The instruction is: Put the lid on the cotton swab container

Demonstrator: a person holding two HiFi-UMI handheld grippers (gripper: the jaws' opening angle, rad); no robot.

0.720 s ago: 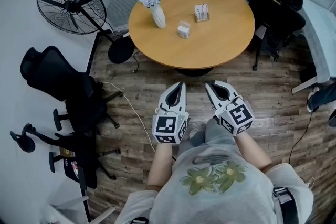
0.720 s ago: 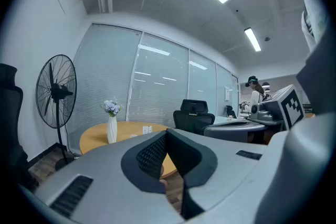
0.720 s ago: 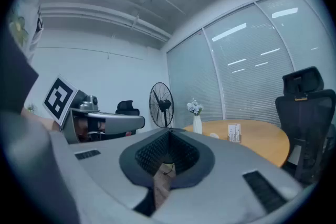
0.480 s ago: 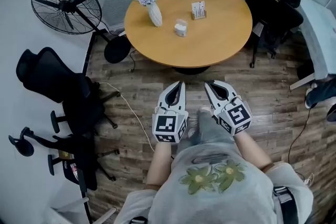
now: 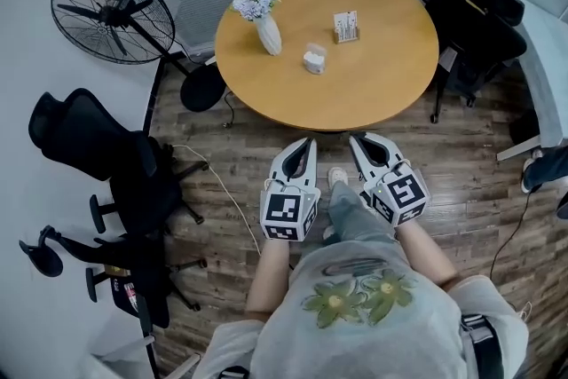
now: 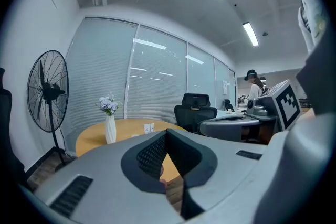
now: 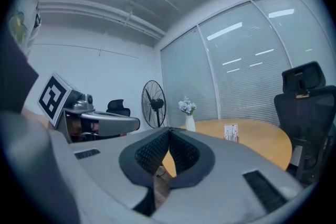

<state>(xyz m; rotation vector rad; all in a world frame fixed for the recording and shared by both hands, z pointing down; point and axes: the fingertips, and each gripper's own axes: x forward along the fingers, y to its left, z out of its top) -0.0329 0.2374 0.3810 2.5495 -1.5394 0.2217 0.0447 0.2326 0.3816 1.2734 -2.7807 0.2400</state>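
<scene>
A small clear cotton swab container (image 5: 313, 59) stands near the middle of the round wooden table (image 5: 390, 75); whether its lid is on it I cannot tell from here. My left gripper (image 5: 306, 146) and my right gripper (image 5: 362, 142) are held side by side above the floor, short of the table's near edge, both shut and empty. In the left gripper view the left gripper (image 6: 167, 134) has its jaws pressed together; in the right gripper view the right gripper (image 7: 169, 134) is closed the same way. The container is hidden in both gripper views.
On the table also stand a white vase with flowers (image 5: 266, 29) and a small card holder (image 5: 346, 25). A standing fan (image 5: 111, 13) is at the left, office chairs (image 5: 98, 155) on the left and a black chair (image 5: 475, 22) at the right of the table.
The view has shifted slightly as the person steps; the table sits a little lower and nearer to the grippers. Both grippers stay shut and side by side.
</scene>
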